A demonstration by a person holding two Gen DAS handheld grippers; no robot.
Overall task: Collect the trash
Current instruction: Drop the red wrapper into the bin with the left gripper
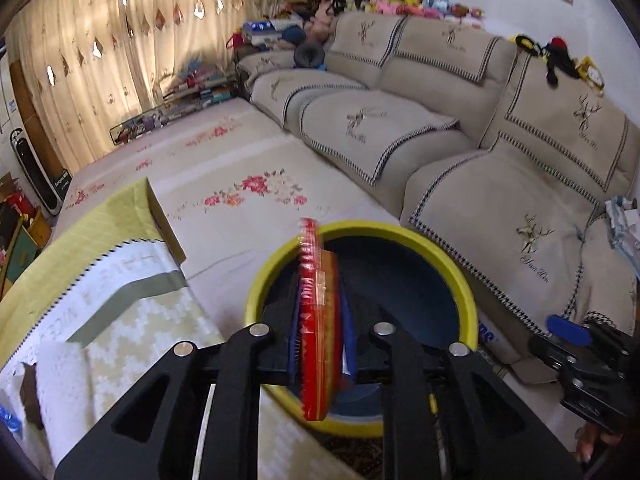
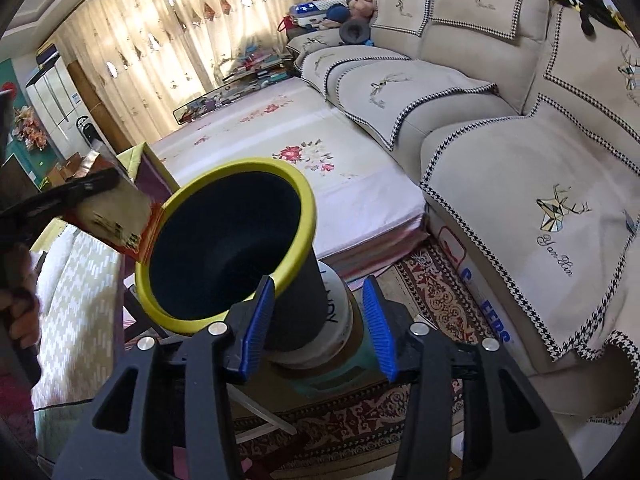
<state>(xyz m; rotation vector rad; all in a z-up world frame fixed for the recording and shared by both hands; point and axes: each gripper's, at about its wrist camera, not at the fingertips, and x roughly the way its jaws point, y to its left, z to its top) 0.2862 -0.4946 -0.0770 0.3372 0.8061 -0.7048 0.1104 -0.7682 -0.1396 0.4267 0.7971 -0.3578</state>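
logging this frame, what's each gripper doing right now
left gripper: shut on the red snack wrapper, held over the yellow-rimmed bin.
right gripper: open, holding nothing, fingers either side of the bin's base.

A flat red snack wrapper (image 1: 320, 320) stands on edge over the yellow-rimmed, dark bin (image 1: 440, 264).

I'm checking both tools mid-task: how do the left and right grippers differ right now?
The left gripper is shut on a red snack packet, held edge-up; the right gripper is open and holds nothing. The left one is over the mouth of the yellow-rimmed bin, while the right one sits beside the bin's dark wall, near the rim; whether it touches is unclear. Both have black frames with blue pads.
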